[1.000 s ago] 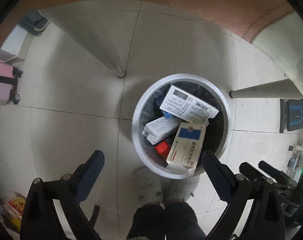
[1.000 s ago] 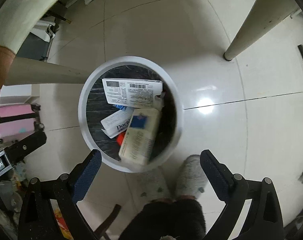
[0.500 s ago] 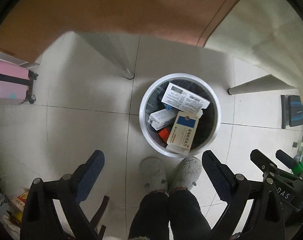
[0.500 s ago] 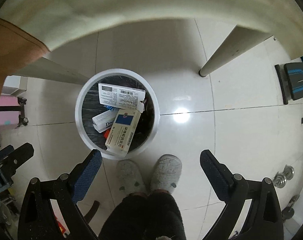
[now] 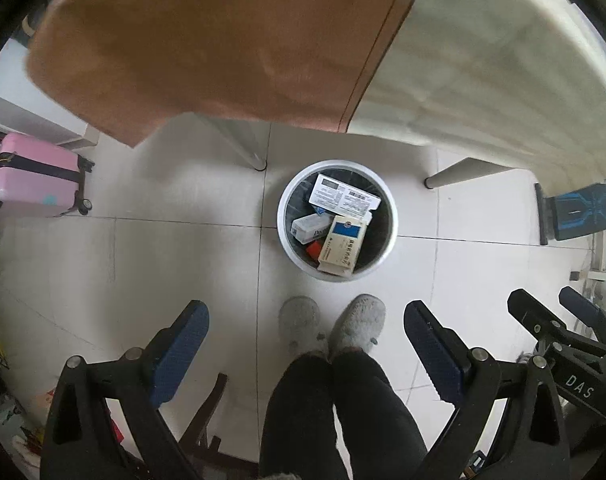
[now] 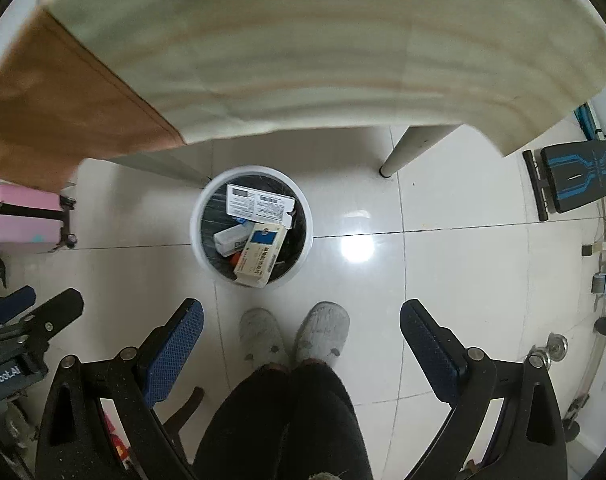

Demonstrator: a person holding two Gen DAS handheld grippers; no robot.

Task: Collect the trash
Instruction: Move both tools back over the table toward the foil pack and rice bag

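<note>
A round white trash bin (image 5: 287,236) with a black liner stands on the tiled floor below the table edge; it also shows in the right wrist view (image 6: 197,240). Inside lie several cardboard boxes: a white barcode box (image 5: 343,199), a blue-and-white box (image 5: 341,245), a small white box (image 5: 311,227) and a red item (image 5: 314,249). My left gripper (image 5: 305,340) is open and empty, high above the floor. My right gripper (image 6: 301,338) is open and empty too, also seen in the left wrist view (image 5: 559,320).
The table top (image 6: 303,48) with a brown cloth (image 5: 207,40) fills the upper view. Table legs (image 6: 407,148) stand near the bin. The person's grey slippers (image 5: 331,326) are in front of the bin. A pink suitcase (image 5: 35,176) stands left, a blue-black bench (image 6: 575,176) right.
Both grippers have risen well away from the bin, which now looks smaller. The table top and cloth have come into view. The boxes in the bin have not moved.
</note>
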